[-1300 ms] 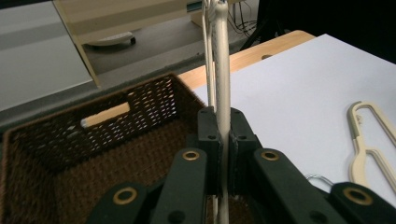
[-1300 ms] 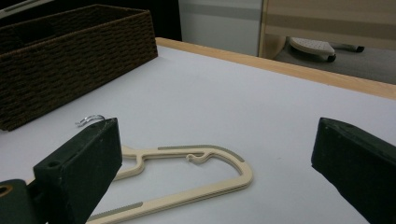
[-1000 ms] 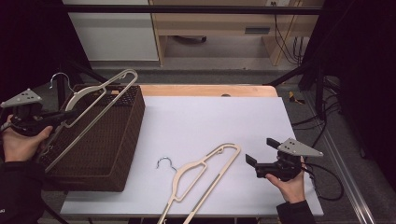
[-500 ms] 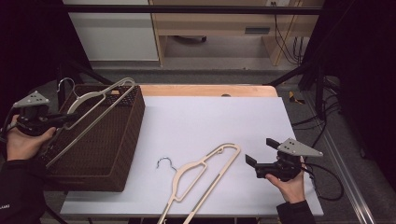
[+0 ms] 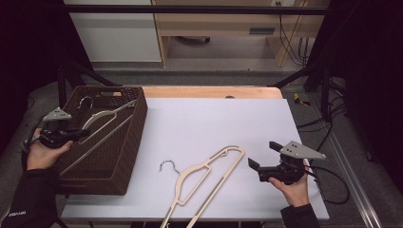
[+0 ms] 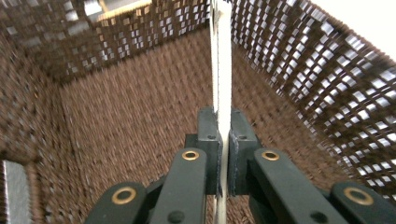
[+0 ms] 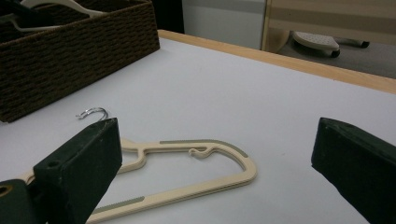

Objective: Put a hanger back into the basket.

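- At about 9 o'clock in the high view: left gripper (image 5: 84, 133), held in a hand (image 5: 42, 153) beside the outer wall of the brown wicker basket (image 5: 124, 156), reaching over the rim toward 3 o'clock.
- Clenched on a cream hanger (image 5: 101, 123): in the left gripper view, black pads (image 6: 207, 140) pressing both faces of the thin cream bar (image 6: 223, 70), which runs up toward 12 o'clock between them.
- Hanger lying slanted inside the basket, metal hook (image 5: 85, 100) up near the far end at about 11 o'clock, long bar down toward 7 o'clock; woven basket floor (image 6: 130, 126) behind the bar in the left gripper view.
- At about 6 o'clock on the white tabletop (image 5: 214, 118): second cream hanger (image 5: 204, 180), flat, hook (image 5: 167, 165) toward the basket, well apart from it.
- At about 4 o'clock: right gripper (image 5: 260, 156), held in a hand (image 5: 294, 186) at the near right of the table, pointing toward 9 o'clock.
- Released, jaws wide apart with nothing between; through the gap in the right gripper view, the flat hanger (image 7: 187, 163) on the tabletop, near but untouched.
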`<action>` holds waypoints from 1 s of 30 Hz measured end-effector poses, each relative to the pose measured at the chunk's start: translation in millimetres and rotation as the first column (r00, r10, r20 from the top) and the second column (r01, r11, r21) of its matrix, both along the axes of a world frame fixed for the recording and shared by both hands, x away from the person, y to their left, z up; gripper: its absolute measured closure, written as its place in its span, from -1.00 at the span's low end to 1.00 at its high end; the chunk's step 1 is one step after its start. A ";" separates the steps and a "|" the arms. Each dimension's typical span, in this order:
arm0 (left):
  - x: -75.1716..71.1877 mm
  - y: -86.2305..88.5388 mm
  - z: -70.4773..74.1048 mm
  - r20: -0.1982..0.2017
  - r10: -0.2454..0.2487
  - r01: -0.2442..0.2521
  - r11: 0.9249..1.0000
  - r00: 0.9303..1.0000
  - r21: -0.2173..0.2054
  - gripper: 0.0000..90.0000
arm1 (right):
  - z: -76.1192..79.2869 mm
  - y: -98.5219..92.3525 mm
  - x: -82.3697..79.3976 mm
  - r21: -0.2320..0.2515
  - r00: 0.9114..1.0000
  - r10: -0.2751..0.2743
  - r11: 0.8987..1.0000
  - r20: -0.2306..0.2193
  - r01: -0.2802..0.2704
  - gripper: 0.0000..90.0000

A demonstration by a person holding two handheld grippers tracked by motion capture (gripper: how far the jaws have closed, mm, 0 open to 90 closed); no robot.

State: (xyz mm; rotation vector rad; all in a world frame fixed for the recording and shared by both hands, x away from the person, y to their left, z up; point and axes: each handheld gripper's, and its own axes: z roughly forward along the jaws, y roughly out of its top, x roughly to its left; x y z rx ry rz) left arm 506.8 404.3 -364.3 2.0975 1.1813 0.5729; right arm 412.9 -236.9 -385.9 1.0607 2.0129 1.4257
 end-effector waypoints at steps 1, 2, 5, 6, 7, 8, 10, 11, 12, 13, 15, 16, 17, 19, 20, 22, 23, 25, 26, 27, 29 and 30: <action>0.6 -0.2 -2.3 -0.005 0.005 -0.005 1.000 1.000 -0.002 0.90 | 0.1 0.0 -0.2 0.002 1.000 -0.001 1.000 -0.001 0.001 -0.95; 1.1 0.2 -4.9 -0.015 0.021 -0.021 1.000 1.000 0.004 0.90 | 0.1 -0.1 -0.1 0.002 1.000 0.000 1.000 0.000 0.000 -0.95; 1.8 6.3 -8.8 -0.019 0.082 -0.082 0.997 0.996 0.002 0.82 | -0.3 0.6 0.1 0.000 1.000 0.001 1.000 -0.003 -0.001 -0.95; 1.6 9.2 -9.2 -0.012 0.101 -0.101 0.995 0.995 -0.005 0.75 | -0.5 1.0 0.1 0.000 1.000 0.001 1.000 -0.006 -0.001 -0.95; 1.3 12.3 -8.9 -0.009 0.119 -0.119 0.993 0.993 -0.015 0.70 | -0.8 1.3 0.4 -0.002 1.000 0.001 1.000 -0.003 -0.001 -0.95; 0.5 14.8 -8.5 -0.010 0.128 -0.128 0.992 0.992 -0.023 0.66 | -1.0 1.2 0.5 -0.006 1.000 0.005 1.000 -0.003 -0.005 -0.95; -1.4 18.3 -7.0 -0.005 0.140 -0.140 0.990 0.990 -0.021 0.65 | -1.1 1.3 0.5 -0.006 1.000 0.003 1.000 -0.005 -0.003 -0.95; -3.2 19.7 -5.7 0.000 0.147 -0.146 0.989 0.989 -0.026 0.62 | -1.1 1.3 0.7 -0.005 1.000 0.004 1.000 -0.004 -0.004 -0.95; -4.9 20.4 -4.5 0.003 0.148 -0.147 0.989 0.989 -0.029 0.62 | -1.1 1.3 0.7 -0.005 1.000 0.004 1.000 -0.004 -0.004 -0.95; -6.6 20.7 -3.1 0.010 0.150 -0.149 0.988 0.989 -0.033 0.61 | -1.0 1.2 0.7 -0.006 1.000 0.004 1.000 -0.003 -0.004 -0.95; -10.0 20.6 0.2 0.026 0.154 -0.153 0.988 0.988 -0.037 0.54 | -0.8 1.1 0.6 -0.005 1.000 0.004 1.000 -0.003 -0.004 -0.95; -11.9 19.9 2.0 0.031 0.154 -0.152 0.987 0.988 -0.045 0.53 | -0.7 0.9 0.6 -0.003 1.000 0.003 1.000 -0.003 -0.003 -0.95; -13.6 18.9 4.1 0.043 0.156 -0.155 0.987 0.987 -0.045 0.50 | -0.5 0.8 0.6 -0.003 1.000 0.001 1.000 -0.002 -0.001 -0.95; -17.6 16.7 8.8 0.053 0.157 -0.155 0.987 0.986 -0.044 0.44 | -0.2 0.5 0.4 0.000 1.000 0.000 1.000 -0.002 0.000 -0.95; -19.7 15.5 10.9 0.061 0.163 -0.160 0.986 0.985 -0.043 0.43 | 0.0 0.2 0.3 0.000 1.000 0.000 1.000 -0.002 0.000 -0.95; -24.0 13.0 14.7 0.073 0.163 -0.159 0.985 0.984 -0.060 0.38 | 0.4 -0.4 0.1 0.004 1.000 0.000 1.000 0.000 0.000 -0.95; -27.5 11.3 17.4 0.082 0.163 -0.158 0.985 0.983 -0.072 0.36 | 0.6 -0.5 0.0 0.005 1.000 0.000 1.000 0.000 0.000 -0.95; -33.0 7.4 21.1 0.100 0.148 -0.140 0.986 0.984 -0.087 0.29 | 1.1 -1.0 -0.1 0.008 1.000 -0.006 1.000 0.001 0.006 -0.95; -36.8 4.0 23.0 0.115 0.147 -0.136 0.986 0.983 -0.098 0.24 | 1.5 -1.2 -0.4 0.011 1.000 -0.007 1.000 -0.002 0.007 -0.95; -40.9 0.8 25.5 0.126 0.136 -0.123 0.986 0.983 -0.109 0.20 | 1.7 -1.5 -0.3 0.011 1.000 -0.009 1.000 -0.001 0.009 -0.95; -50.7 -7.5 31.2 0.152 0.110 -0.089 0.987 0.982 -0.134 0.09 | 2.3 -2.4 0.0 0.014 1.000 -0.007 1.000 0.000 0.007 -0.95; -53.7 -11.0 32.6 0.159 0.105 -0.082 0.986 0.982 -0.143 0.01 | 2.5 -2.5 -0.1 0.017 1.000 -0.009 1.000 0.002 0.009 -0.95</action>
